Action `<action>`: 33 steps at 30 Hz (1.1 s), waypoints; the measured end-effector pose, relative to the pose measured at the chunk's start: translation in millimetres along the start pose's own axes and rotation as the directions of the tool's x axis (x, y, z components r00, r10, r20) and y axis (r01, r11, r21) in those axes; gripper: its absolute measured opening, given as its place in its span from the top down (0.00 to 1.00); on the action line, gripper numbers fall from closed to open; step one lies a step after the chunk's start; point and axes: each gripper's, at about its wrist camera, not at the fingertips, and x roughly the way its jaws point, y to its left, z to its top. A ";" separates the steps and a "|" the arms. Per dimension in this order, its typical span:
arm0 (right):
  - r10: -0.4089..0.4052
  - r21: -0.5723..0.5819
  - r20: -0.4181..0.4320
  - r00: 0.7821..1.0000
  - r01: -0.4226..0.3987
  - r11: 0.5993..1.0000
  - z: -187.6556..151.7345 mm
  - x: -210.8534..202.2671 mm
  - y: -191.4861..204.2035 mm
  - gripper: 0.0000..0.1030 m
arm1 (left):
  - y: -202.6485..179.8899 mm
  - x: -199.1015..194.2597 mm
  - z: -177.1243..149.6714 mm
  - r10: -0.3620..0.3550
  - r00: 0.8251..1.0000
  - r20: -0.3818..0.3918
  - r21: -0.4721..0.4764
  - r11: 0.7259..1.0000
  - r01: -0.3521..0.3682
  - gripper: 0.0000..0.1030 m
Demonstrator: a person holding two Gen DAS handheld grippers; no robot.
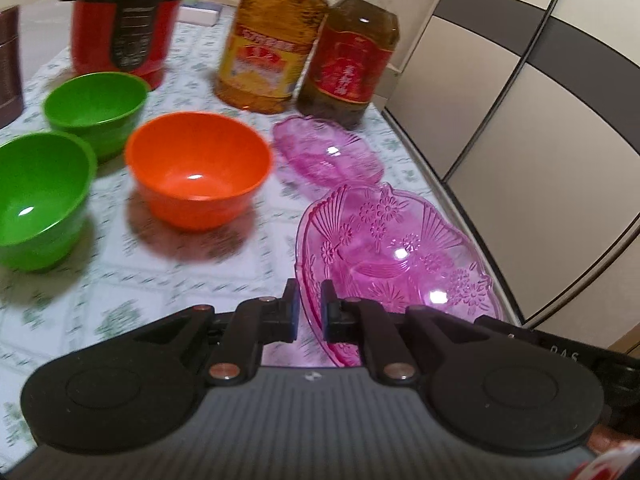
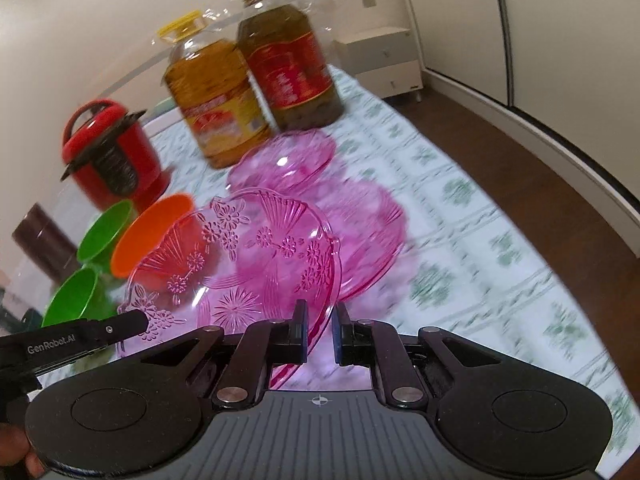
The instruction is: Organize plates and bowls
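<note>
The words "GenRobot.AI" are printed in white on the left gripper's (image 2: 138, 322) black finger, seen at the lower left of the right wrist view. Red and yellow labels are borne by the two oil bottles, but their characters are too blurred to be read. The yellow-labelled oil bottle (image 1: 266, 46) is filled with golden oil; the red-labelled oil bottle (image 1: 354, 58) beside it is filled with darker oil. Both stand at the far side of the table (image 1: 120, 280), which is covered by a green-and-white patterned cloth.

A pink transparent plate (image 1: 394, 256), embossed with flowers and fans, is pinched at opposite rims by both tools: the left gripper (image 1: 309, 304) is pressed together on its near edge, and the right gripper (image 2: 320, 320) is likewise closed on its rim. The plate is held tilted above the table, and it is empty. Another pink plate (image 1: 326, 150) lies near the bottles; in the right wrist view a third pink plate (image 2: 372, 236) lies beneath the held one.

An orange bowl (image 1: 198, 170) and two green bowls (image 1: 96, 108) (image 1: 42, 200) stand empty, near a red cooker (image 1: 126, 20).
</note>
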 end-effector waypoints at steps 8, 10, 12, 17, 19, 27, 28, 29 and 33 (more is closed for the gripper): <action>-0.030 0.024 0.001 1.000 0.030 0.999 33.6 28.1 -30.5 0.89 | -24.2 49.3 22.7 -0.011 1.000 -0.003 -0.001 1.000 0.011 0.91; -0.042 0.019 -0.002 0.999 0.042 0.999 40.4 37.8 -35.1 0.89 | -26.6 62.1 23.7 -0.004 1.000 -0.010 0.008 1.000 0.004 0.91; -0.056 0.012 -0.006 0.998 0.056 0.998 45.7 46.9 -38.8 0.89 | -25.3 75.1 24.1 -0.007 1.000 -0.023 -0.007 1.000 0.007 0.91; -0.082 -0.010 -0.031 0.996 0.081 0.997 51.8 69.1 -46.1 0.89 | -22.0 101.0 22.0 -0.001 0.998 -0.068 -0.012 1.000 0.000 0.91; -0.088 -0.022 -0.037 0.995 0.087 0.996 52.1 75.4 -46.8 0.89 | -20.8 106.2 21.4 0.005 0.997 -0.076 -0.013 1.000 -0.006 0.91; -0.104 -0.077 -0.048 0.993 0.100 0.992 49.7 88.7 -41.9 0.88 | -19.9 114.3 17.3 0.045 0.996 -0.082 0.026 0.999 -0.043 0.91; -0.109 -0.085 -0.048 0.993 0.105 0.991 49.0 89.9 -41.1 0.88 | -19.6 114.7 17.1 0.045 0.996 -0.083 0.025 0.999 -0.044 0.91; -0.113 -0.093 -0.045 0.993 0.109 0.990 48.5 90.8 -40.4 0.88 | -19.3 114.7 17.2 0.045 0.996 -0.083 0.022 0.999 -0.043 0.91; -0.123 -0.114 -0.040 0.992 0.118 0.986 47.2 91.7 -38.6 0.88 | -22.8 114.2 17.6 0.057 0.995 -0.080 0.046 0.998 -0.053 0.91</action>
